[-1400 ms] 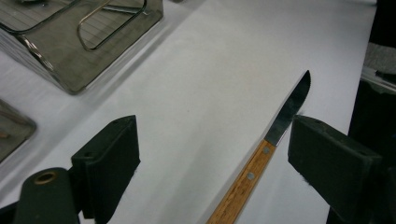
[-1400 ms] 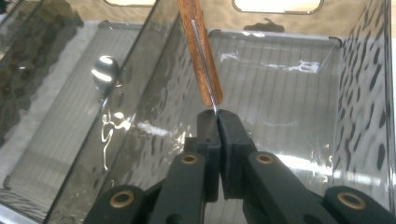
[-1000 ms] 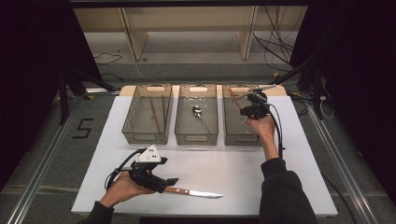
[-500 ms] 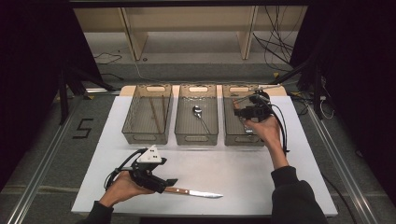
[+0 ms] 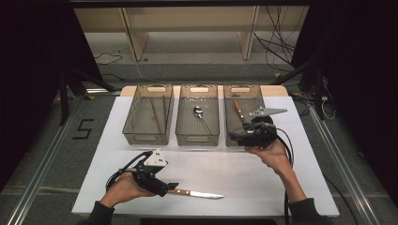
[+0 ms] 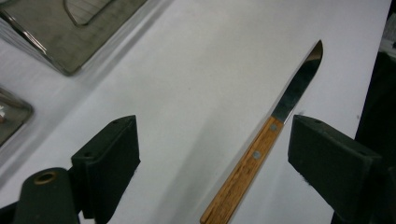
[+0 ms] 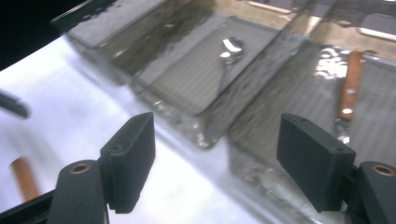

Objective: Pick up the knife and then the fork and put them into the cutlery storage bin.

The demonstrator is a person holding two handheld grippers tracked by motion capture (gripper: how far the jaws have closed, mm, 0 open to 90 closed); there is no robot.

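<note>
Left tool (image 6: pixel 212 154) wide open astride the table knife (image 6: pixel 261 149) (untouched); right tool (image 7: pixel 215 163) open, empty.

**White worktop: three bins and one knife**

The worktop (image 5: pixel 244 173) is a white rectangular sheet. Three clear bins stand directly on it in a row toward twelve o'clock: the left bin (image 5: pixel 148 136), the middle bin (image 5: pixel 197 137) and the right bin (image 5: pixel 234 139), just beside one another. A wooden-handled knife (image 5: pixel 197 193) lies flat toward six o'clock, its blade pointing to three o'clock, well apart from the bins.
</note>
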